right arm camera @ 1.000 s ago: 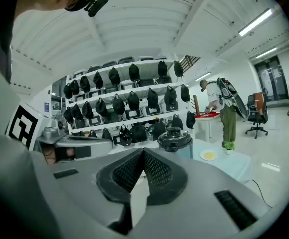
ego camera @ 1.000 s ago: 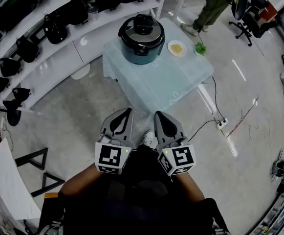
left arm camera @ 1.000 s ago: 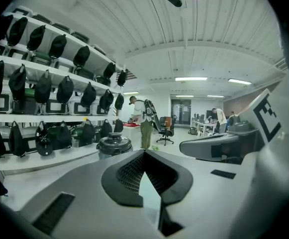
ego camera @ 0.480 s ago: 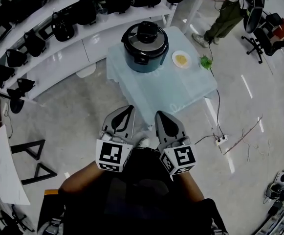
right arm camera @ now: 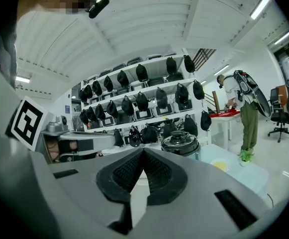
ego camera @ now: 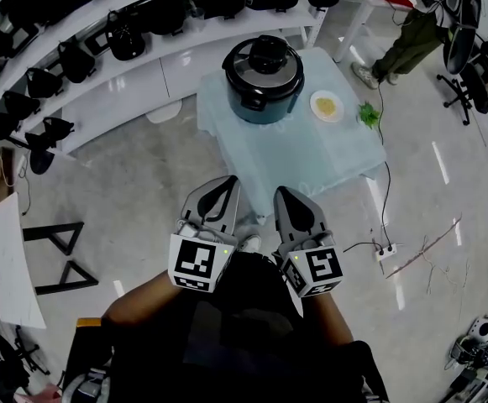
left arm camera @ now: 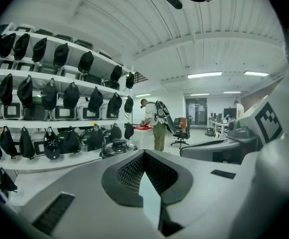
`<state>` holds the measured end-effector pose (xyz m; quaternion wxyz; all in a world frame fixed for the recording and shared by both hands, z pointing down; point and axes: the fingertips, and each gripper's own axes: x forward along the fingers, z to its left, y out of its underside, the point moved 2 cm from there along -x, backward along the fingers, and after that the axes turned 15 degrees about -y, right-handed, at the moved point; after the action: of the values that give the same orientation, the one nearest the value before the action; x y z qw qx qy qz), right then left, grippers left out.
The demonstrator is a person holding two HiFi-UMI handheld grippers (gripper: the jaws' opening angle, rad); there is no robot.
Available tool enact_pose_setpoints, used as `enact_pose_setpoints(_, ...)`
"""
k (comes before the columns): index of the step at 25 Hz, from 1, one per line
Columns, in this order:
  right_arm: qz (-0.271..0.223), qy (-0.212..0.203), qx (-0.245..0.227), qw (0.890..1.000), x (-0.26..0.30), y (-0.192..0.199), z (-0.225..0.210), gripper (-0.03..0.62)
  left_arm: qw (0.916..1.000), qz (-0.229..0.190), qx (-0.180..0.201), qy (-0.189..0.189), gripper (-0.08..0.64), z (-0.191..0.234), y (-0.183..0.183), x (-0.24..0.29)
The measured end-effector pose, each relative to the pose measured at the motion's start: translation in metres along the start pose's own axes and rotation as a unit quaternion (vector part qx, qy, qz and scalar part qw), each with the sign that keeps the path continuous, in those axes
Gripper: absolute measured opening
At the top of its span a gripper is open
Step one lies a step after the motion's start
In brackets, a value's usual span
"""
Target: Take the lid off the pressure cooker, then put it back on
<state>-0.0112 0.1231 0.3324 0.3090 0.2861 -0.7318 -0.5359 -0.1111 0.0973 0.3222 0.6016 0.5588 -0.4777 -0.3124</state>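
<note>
1. Shelving (ego camera: 101, 65): runs along the floor beyond the left side of the table (ego camera: 311, 158). It carries a row of black bags.
2. Left gripper (ego camera: 226, 180): held on the near side of the table, clear of the cloth. The jaws are clenched tip to tip, with nothing between the pads.
3. Pressure cooker (ego camera: 260, 106): stands on the far-left part of the table. The lid (ego camera: 264, 57) is seated on the pot. Neither gripper touches it.
4. Right gripper (ego camera: 282, 191): held on the near side of the table, just beside the left gripper. The jaws are clenched and empty.
5. Plate (ego camera: 327, 105): lies on the table, to the right of the pressure cooker. It holds something yellow.
6. Green sprig (ego camera: 368, 114): lies at the right edge of the table, just beside the plate.
7. Person (ego camera: 411, 44): stands beyond the far-right corner of the table, well apart from both grippers.
8. Power strip (ego camera: 386, 253): lies on the floor off the near-right corner of the table.
</note>
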Motion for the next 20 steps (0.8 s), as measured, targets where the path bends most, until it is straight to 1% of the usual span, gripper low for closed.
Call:
enact_pose_setpoints(3, 0.005, -0.01, 0.0, 1.0, 0.006, 0.002, -0.003, 0.014, 1.0, 0.0, -0.001, -0.004, 0.006, 0.002, 0.0, 0.006)
enact_pose_setpoints(8, 0.018, -0.027, -0.016, 0.999, 0.016, -0.001, -0.017, 0.014, 1.0, 0.0, -0.007, -0.001, 0.005, 0.0, -0.002, 0.029)
enact_pose_setpoints(14, 0.023, -0.022, -0.026, 0.999, 0.035, -0.014, -0.053, 0.014, 0.9999, 0.0, -0.012, 0.004, 0.006, 0.002, -0.008, 0.066)
enact_pose_setpoints(20, 0.033, -0.03, -0.032, 0.998, 0.074, -0.025, -0.091, 0.014, 0.9999, 0.008, -0.009, -0.003, 0.006, 0.018, -0.011, 0.113)
